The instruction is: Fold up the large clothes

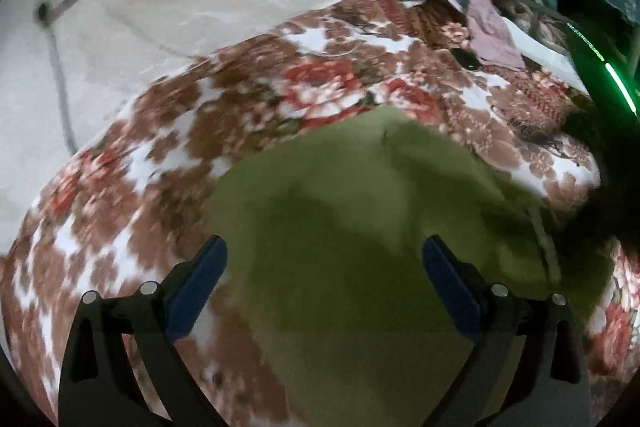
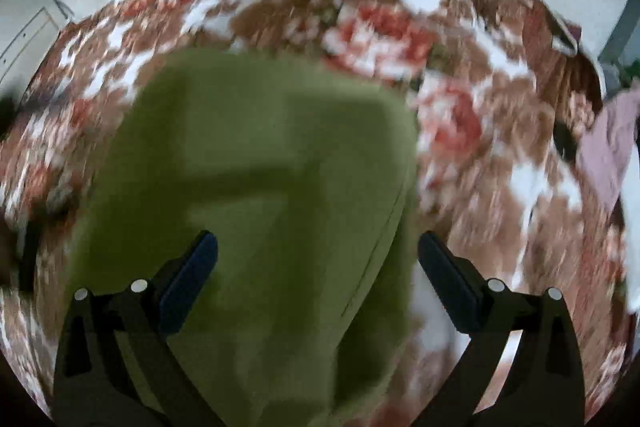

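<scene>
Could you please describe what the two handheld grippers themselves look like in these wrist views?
The left gripper and the right gripper look alike: each has two black, angular linkage arms with open cut-outs, round silver pivot pins at the joints, and flat dark blue pads lining the fingers' inner faces. No cables, markings, hands or sleeves are visible.

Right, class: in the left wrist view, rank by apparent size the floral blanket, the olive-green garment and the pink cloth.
1. Floral brown-and-red blanket, covering most of the view.
2. Olive-green garment, though it lies nearest the camera, which inflates it.
3. Pink cloth, small and far away, so its true size is unsure.
</scene>
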`<state>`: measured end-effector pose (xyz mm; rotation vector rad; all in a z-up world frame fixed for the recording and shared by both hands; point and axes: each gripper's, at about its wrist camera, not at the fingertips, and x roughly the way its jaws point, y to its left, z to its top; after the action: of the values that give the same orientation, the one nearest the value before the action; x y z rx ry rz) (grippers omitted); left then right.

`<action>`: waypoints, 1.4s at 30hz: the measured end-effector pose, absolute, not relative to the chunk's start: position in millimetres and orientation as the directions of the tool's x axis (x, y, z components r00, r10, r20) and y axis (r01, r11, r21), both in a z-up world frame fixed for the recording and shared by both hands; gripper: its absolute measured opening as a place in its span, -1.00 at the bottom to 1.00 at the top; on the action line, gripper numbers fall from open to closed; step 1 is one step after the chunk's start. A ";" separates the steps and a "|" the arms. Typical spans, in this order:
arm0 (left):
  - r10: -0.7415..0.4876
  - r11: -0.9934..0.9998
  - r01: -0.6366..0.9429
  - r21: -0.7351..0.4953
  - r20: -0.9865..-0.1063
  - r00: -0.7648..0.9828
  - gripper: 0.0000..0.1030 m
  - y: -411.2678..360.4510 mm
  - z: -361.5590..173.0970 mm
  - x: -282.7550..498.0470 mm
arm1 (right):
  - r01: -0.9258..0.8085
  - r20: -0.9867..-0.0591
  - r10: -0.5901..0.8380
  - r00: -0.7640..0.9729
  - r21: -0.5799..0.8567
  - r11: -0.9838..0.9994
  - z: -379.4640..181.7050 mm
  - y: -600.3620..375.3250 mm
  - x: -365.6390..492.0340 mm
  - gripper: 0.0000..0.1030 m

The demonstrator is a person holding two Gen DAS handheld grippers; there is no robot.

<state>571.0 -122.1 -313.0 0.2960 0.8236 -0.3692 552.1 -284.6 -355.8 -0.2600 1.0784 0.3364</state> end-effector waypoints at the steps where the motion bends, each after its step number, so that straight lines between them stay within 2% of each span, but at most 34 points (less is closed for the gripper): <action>1: -0.223 0.885 0.454 0.100 -0.766 0.603 0.87 -130.5 -320.4 585.9 | -0.386 -0.899 0.125 0.419 -0.053 0.921 -368.0 -285.9 541.0 0.91; 5: -0.203 0.869 0.487 0.086 -0.835 0.510 0.87 -147.8 -365.9 621.2 | -0.371 -0.910 0.073 0.409 -0.093 0.924 -405.5 -302.9 515.9 0.91; 8: -0.153 0.847 0.509 0.153 -0.847 0.508 0.87 -144.7 -388.3 628.8 | -0.367 -0.896 0.057 0.441 -0.122 0.922 -411.8 -322.6 511.2 0.91; 10: -0.137 0.849 0.502 0.165 -0.850 0.510 0.87 -133.8 -390.3 631.9 | -0.342 -0.896 0.044 0.442 -0.123 0.932 -413.6 -342.4 513.1 0.91; 13: -0.074 0.857 0.467 0.216 -0.846 0.528 0.87 -116.5 -384.4 630.1 | -0.304 -0.914 0.090 0.395 -0.038 0.952 -413.3 -368.9 520.5 0.91; 15: -0.015 0.881 0.402 0.247 -0.836 0.548 0.90 -100.0 -374.2 627.5 | -0.302 -0.917 0.060 0.394 -0.067 0.951 -405.4 -374.0 523.4 0.91; 17: -0.026 0.931 0.323 0.169 -0.853 0.522 0.89 -74.0 -360.6 623.6 | -0.276 -0.912 0.029 0.410 -0.094 0.957 -393.6 -380.4 523.7 0.91; 19: -0.128 0.967 0.256 -0.007 -0.879 0.459 0.89 -44.7 -347.6 613.0 | -0.248 -0.916 0.089 0.391 -0.012 0.969 -381.2 -394.3 527.4 0.91; 21: -0.330 0.941 0.197 -0.275 -0.874 0.357 0.89 -18.2 -346.5 596.4 | -0.204 -0.920 0.204 0.334 0.140 0.969 -375.5 -409.1 536.4 0.91; 23: -0.503 0.863 0.129 -0.488 -0.813 0.293 0.89 2.0 -354.2 576.2 | -0.137 -0.908 0.310 0.282 0.281 0.950 -378.4 -422.3 546.0 0.91; 24: -0.533 0.844 0.115 -0.524 -0.797 0.283 0.89 5.0 -359.1 569.5 | -0.108 -0.903 0.340 0.262 0.323 0.940 -381.4 -424.9 551.4 0.91; 31: -0.567 0.818 0.031 -0.575 -0.796 0.213 0.89 6.0 -421.9 541.0 | -0.139 -0.924 0.327 0.198 0.304 0.943 -402.0 -389.4 573.7 0.91; 37: -0.679 0.724 0.031 -0.689 -0.706 0.201 0.89 -3.6 -441.7 548.5 | -0.130 -0.901 0.419 0.108 0.405 0.905 -428.8 -357.5 585.0 0.91; 42: -0.703 0.710 0.075 -0.700 -0.696 0.149 0.92 -20.4 -458.8 565.4 | -0.116 -0.893 0.449 0.021 0.444 0.889 -457.8 -342.0 602.6 0.93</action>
<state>565.4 -20.4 -458.8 -0.5878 1.3141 -0.6076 602.6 -342.0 -457.8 0.2761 1.4913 0.4465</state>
